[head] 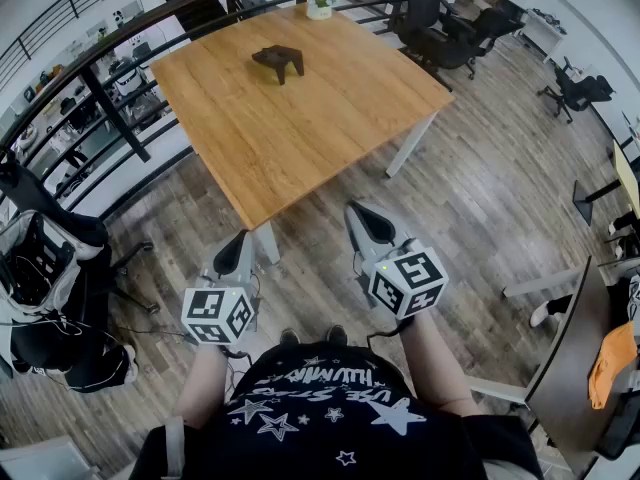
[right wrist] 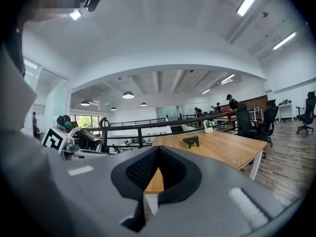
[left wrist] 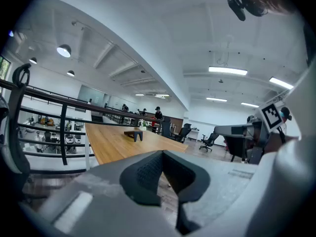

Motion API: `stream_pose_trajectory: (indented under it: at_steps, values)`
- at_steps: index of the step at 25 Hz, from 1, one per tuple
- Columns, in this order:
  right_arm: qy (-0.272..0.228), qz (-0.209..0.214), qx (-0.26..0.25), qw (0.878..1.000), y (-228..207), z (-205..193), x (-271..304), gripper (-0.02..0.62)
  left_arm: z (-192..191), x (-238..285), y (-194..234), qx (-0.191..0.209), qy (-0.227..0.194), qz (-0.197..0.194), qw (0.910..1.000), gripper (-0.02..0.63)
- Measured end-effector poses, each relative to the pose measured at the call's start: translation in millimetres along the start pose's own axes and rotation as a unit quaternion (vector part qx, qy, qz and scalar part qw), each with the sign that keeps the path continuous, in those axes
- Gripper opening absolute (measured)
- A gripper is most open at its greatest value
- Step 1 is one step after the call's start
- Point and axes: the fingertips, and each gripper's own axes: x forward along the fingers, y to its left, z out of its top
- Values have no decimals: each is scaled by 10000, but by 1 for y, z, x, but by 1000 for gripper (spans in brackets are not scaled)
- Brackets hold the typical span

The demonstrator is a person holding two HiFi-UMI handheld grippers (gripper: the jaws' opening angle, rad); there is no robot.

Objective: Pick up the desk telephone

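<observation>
your l gripper (head: pixel 236 252) & r gripper (head: pixel 366 220): fingers closed, empty. phone (head: pixel 278 61) sits well ahead of them, on the table (head: pixel 300 153).

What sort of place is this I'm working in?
Most likely an open-plan office, seemingly on an upper level: swivel office chairs stand on the wood floor, a dark railing runs behind the wooden table that holds the desk telephone, and strip lights line the ceiling.
</observation>
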Motion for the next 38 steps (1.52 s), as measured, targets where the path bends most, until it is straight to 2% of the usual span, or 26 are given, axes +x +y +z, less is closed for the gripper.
stream_pose_trajectory:
  at_steps: [7, 12, 20, 26, 30, 35, 38]
  values:
    - [113, 13, -15, 9999, -1, -7, 4, -2, -9, 2, 4, -70, 98, -10, 9999, 2]
    - [195, -40, 24, 9998, 4, -14, 5, -2, -36, -3, 4, -193, 418, -145, 9988, 2]
    - [202, -564, 248, 9979, 0, -32, 4, 0, -49, 0, 20, -242, 576, -265, 9977, 2]
    - [349, -659, 146, 9971, -8, -48, 5, 1, -67, 4, 28, -272, 776, -281, 9962, 2]
    - [368, -595, 245, 9972, -21, -52, 15, 2, -76, 8, 37, -329, 900, -91, 9954, 2]
    - [434, -199, 236, 9986, -51, -48, 44, 2, -64, 38, 43, -269, 818, 322, 9958, 2]
    - [409, 122, 211, 9989, -77, -38, 68, 2, -52, 59, 45, -364, 711, 707, 9943, 2]
